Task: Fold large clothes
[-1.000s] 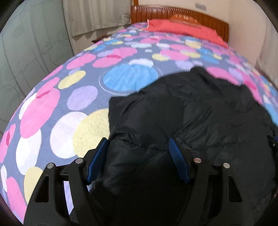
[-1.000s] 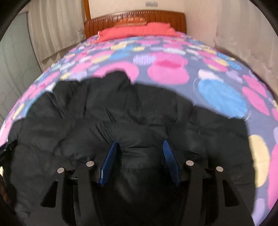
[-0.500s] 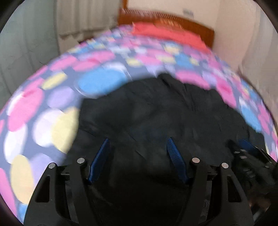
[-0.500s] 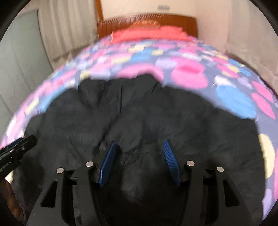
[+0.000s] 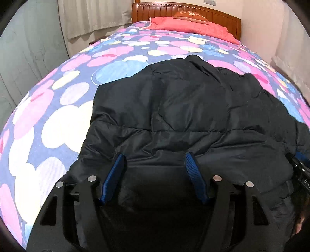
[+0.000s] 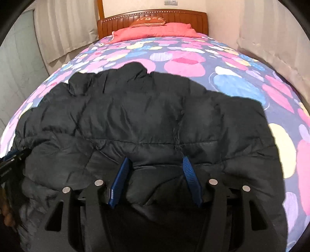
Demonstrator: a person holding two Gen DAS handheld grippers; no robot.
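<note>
A large black puffer jacket (image 5: 184,108) lies spread on the bed's spotted quilt (image 5: 58,108); it also fills the right wrist view (image 6: 135,120). My left gripper (image 5: 155,160) stands open at the jacket's near hem, with padded fabric bulging between the blue pads. My right gripper (image 6: 155,164) is open too, with the hem between its fingers. Each gripper shows at the other view's edge: the right one in the left wrist view (image 5: 300,170), the left one in the right wrist view (image 6: 11,164).
The quilt (image 6: 242,67) has pink, blue and yellow circles. A red pillow (image 5: 189,25) and a wooden headboard (image 6: 153,17) are at the far end. Curtains (image 5: 87,17) hang at the left and a wall stands at the right.
Both grippers have shifted over the jacket, and the views have swung and steadied. The jacket's near edge now lies flatter and straighter across the bed. The jaws stay open.
</note>
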